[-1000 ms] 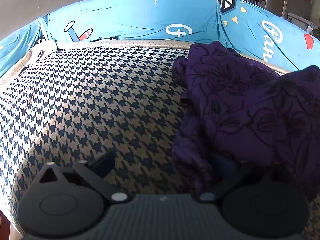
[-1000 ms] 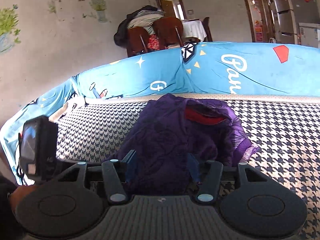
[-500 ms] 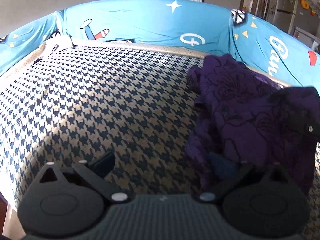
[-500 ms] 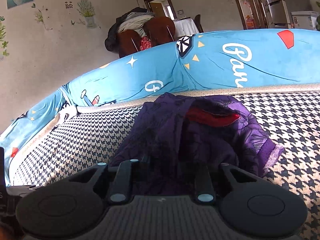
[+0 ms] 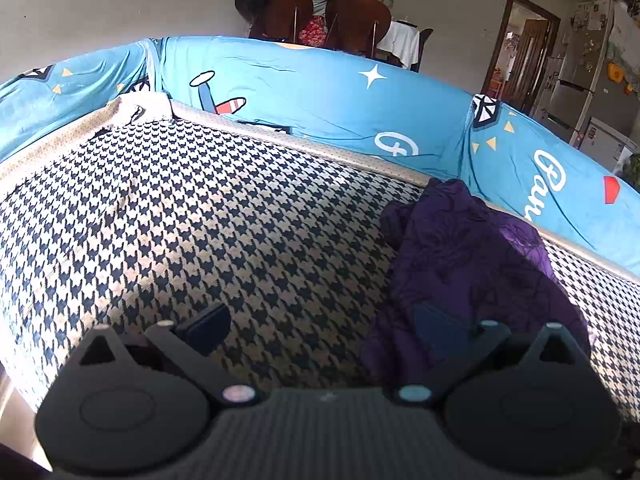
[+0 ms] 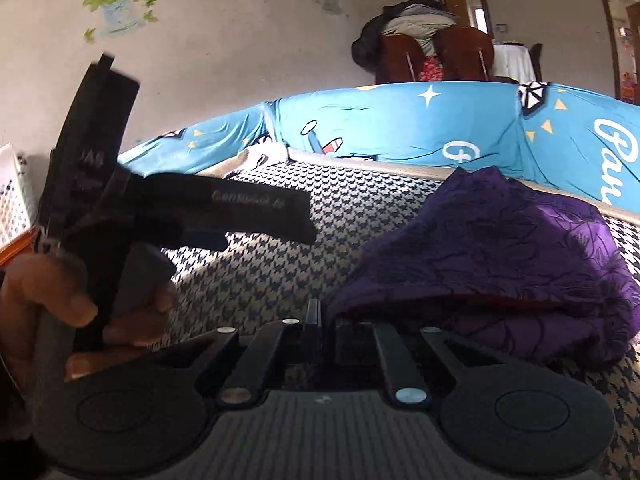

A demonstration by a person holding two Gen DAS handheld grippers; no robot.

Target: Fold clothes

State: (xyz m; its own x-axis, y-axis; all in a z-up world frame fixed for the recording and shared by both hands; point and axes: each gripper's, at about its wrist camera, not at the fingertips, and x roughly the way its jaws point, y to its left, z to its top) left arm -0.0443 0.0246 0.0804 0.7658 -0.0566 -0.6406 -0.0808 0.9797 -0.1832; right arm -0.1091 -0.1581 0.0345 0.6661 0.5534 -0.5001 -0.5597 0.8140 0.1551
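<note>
A crumpled purple garment [image 5: 472, 264] with a dark flower pattern lies on the houndstooth bed cover [image 5: 208, 216], near the blue padded rail. My left gripper [image 5: 322, 326] is open wide; its right finger [image 5: 436, 328] hovers in front of the garment's near-left edge and nothing is between the pads. In the right wrist view the garment [image 6: 500, 248] bulges at the right, a red lining showing under its near fold. My right gripper [image 6: 326, 320] has its jaws closing to a narrow slit, pinching the garment's near-left edge. A hand holds the left gripper [image 6: 266, 236] at the left.
A blue padded rail [image 5: 320, 96] with cartoon prints rings the bed's far side. Behind it stand brown chairs [image 5: 316, 12] piled with clothes. A doorway and a fridge are at the far right. A white basket [image 6: 12, 188] sits at the left edge.
My right gripper's jaws have come together on the garment's edge and swung left. My left gripper has risen and backed off; the garment now looks smaller and farther right in its view.
</note>
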